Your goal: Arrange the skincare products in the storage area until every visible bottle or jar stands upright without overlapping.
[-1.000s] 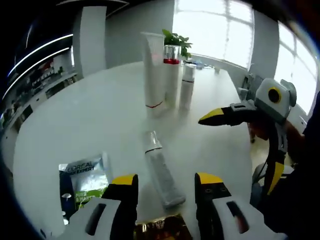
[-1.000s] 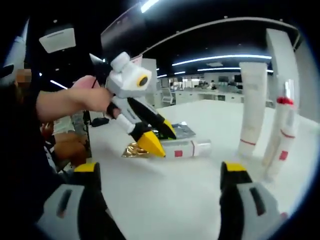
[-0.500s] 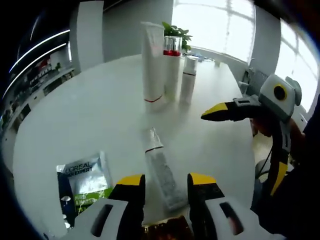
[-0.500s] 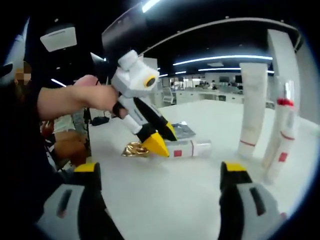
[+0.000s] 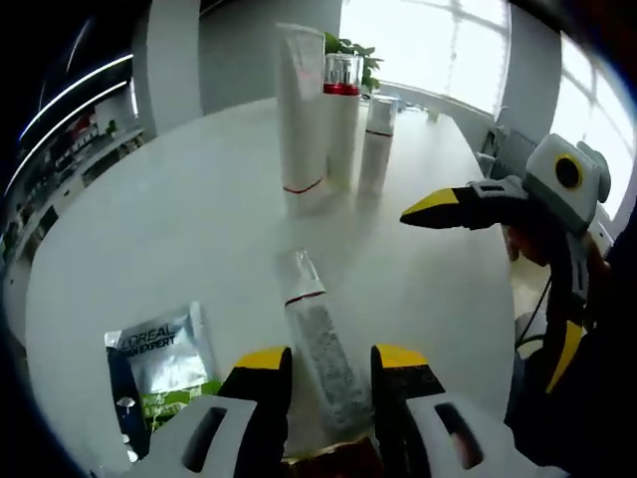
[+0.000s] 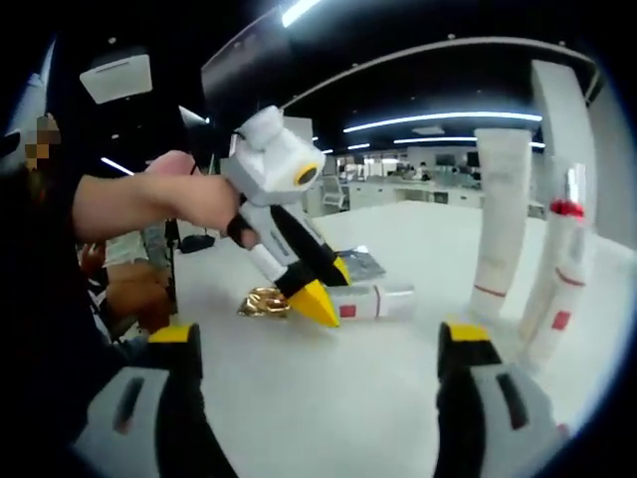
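One tube down: a lying tube (image 5: pixel 320 344) stretches along the table, lower centre of the left gripper view, its far end narrowing toward the standing group; in the right gripper view it lies at mid frame (image 6: pixel 373 301).
Left gripper (image 5: pixel 325 360): jaws narrowed either side of the tube's near end, yellow tips just beside it; whether they touch it cannot be told.
Right gripper (image 6: pixel 323 344): jaws wide, holding nothing, seen at right of the left gripper view (image 5: pixel 438 207).
Step in hand: judged as gripping the lying tube to stand it up.
How to do it well: close squarely on the body, not the tapered end, so it does not twist; lift, rotate upright, and set it on its flat cap in bare table near the group but apart from it, so nothing gets knocked.
Standing group: tall tube (image 5: pixel 301 105), red-capped bottle (image 5: pixel 341 119) and small bottle (image 5: pixel 376 139), upper centre, close together, all upright.
Materials: tubes look like soft matte white plastic with red bands; the bottle has a clear glossy cap.
Sachet (image 5: pixel 159 354): flat silvery foil with print, lower left, beside the tube.
Gold wrapper (image 6: pixel 264 299): crinkled, shiny, just beside the tube's end.
Table (image 5: pixel 169 219): smooth, white, faintly reflective, likely slippery.
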The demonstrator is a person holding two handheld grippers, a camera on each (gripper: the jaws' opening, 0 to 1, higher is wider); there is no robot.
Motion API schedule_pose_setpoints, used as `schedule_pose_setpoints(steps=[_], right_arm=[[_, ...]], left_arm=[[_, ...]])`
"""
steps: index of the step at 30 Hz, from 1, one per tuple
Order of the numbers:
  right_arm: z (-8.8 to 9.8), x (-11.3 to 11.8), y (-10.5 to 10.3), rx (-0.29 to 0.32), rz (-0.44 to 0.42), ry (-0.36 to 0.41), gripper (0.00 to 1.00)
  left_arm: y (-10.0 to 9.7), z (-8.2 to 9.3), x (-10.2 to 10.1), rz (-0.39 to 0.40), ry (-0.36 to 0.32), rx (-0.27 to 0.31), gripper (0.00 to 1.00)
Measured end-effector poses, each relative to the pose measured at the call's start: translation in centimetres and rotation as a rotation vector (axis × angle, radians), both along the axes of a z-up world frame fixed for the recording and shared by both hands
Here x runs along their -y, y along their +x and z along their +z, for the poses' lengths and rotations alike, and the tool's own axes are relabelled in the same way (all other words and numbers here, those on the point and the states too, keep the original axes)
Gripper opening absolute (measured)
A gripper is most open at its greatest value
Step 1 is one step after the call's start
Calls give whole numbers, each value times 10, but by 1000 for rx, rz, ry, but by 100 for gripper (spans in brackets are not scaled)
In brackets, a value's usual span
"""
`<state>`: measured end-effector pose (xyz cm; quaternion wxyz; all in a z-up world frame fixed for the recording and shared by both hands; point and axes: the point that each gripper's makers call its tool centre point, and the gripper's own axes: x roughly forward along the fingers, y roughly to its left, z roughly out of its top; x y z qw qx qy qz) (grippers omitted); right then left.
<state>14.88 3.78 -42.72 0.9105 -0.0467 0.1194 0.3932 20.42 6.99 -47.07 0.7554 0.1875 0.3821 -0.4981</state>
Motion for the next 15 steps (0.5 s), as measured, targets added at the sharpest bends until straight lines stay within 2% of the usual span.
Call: schedule_pose_setpoints(steps=[15], right_arm=[[-4, 1, 0, -16, -10, -18, 98]], left_arm=[[6, -4, -3, -3, 15, 20, 22]])
